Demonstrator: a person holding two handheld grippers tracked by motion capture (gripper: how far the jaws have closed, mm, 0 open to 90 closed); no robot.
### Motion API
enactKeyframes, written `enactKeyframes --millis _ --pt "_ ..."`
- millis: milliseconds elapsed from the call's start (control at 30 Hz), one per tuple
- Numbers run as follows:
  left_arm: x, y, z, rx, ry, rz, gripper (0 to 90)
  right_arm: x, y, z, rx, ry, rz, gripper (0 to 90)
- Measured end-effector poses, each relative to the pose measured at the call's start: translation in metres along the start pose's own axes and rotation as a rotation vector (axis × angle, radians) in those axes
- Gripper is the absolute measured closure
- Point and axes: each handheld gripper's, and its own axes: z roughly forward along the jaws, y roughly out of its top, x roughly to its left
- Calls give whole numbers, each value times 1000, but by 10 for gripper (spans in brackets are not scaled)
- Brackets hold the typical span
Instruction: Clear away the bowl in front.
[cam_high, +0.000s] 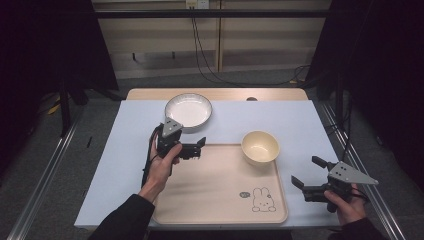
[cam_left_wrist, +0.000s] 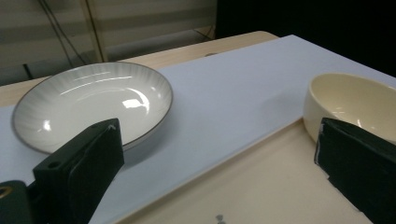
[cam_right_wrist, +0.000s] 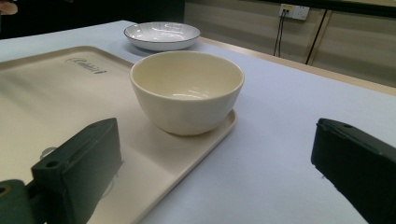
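1. While the left tool (cam_high: 199, 148) hovers with jaws apart and empty at the tray's (cam_high: 200, 200) far left corner, the cream bowl (cam_high: 260, 147) sits on its far right corner; the right tool (cam_high: 307, 172) gapes empty off its right edge.
2. Left gripper view: the striped plate (cam_left_wrist: 93, 105) lies beyond the tray (cam_left_wrist: 261, 186).
3. Right gripper view: the bowl (cam_right_wrist: 187, 91) stands between wide jaws.

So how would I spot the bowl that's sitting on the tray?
Find the beige tray with the rabbit drawing on the pale blue table. The cream bowl stands in its far right corner. It is deep and plain, unlike the shallow, dark-rimmed white plate off the tray.
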Motion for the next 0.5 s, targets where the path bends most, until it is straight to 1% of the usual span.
enactKeyframes --millis 33,167,200,267,300,333,367,400,433,500 --pt "2 -2 -3 12 7 6 21 1 0 0 3 3 4 12" --pt "7 -8 -15 21 40 -21 25 1 0 0 3 4 4 12" --pt "7 -8 -15 21 40 -21 26 1 0 0 3 4 4 12" --pt "11 -11 -26 14 38 -10 25 0 0 0 2 0 3 12" --pt "11 -11 -26 14 38 -10 25 0 0 0 2 0 3 12" --pt "11 -12 -30 2 52 -26 25 0 0 0 4 1 4 12" --pt "13 -13 -34 1 52 -19 25 0 0 0 3 2 3 12" --pt "14 -14 -38 -16 47 -25 26 0 0 0 4 0 4 12" --pt "15 -15 -42 -18 45 -20 24 0 0 0 4 0 4 12" --pt "16 -18 -51 -18 60 -17 24 0 0 0 5 0 4 12"
